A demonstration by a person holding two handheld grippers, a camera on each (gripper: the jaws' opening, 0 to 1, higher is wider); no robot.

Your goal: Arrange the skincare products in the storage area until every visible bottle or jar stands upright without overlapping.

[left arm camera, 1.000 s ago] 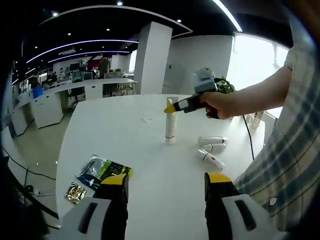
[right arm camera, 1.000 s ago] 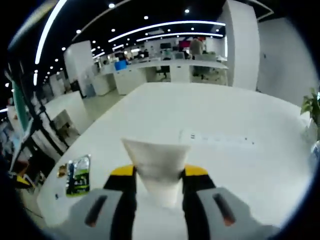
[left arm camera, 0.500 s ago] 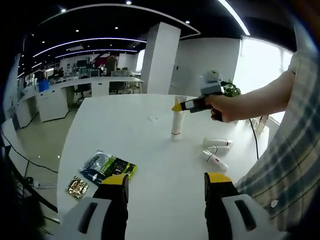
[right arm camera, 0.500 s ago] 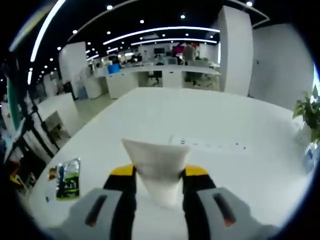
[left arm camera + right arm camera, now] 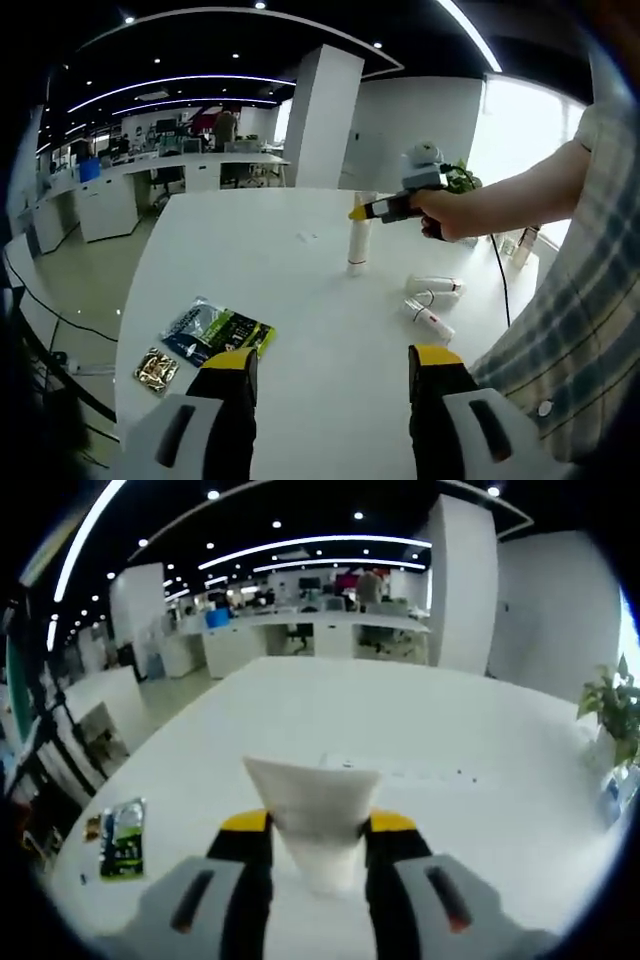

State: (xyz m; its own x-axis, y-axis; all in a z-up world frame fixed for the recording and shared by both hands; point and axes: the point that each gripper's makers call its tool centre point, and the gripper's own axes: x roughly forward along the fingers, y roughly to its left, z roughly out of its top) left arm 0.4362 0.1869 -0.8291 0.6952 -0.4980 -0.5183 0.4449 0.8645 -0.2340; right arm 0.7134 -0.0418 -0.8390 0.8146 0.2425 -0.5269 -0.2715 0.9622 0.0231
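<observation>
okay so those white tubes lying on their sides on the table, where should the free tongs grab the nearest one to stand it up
Take the nearest lying tube across its round body near the middle, coming down from above with the left tongs, which are open. It lies flat on the white table, apart from the other lying tube, so both its long sides look free.

You're in open-plan office. Long white desk rows (image 5: 150, 180) with monitors and chairs run across back, person standing among them (image 5: 226, 125). Dark ceiling carries curved light strips (image 5: 300, 548) and spot lamps. Big white column (image 5: 320, 115), bright window (image 5: 520, 130), potted plant (image 5: 607, 705). You work at wide white table (image 5: 260, 270).
</observation>
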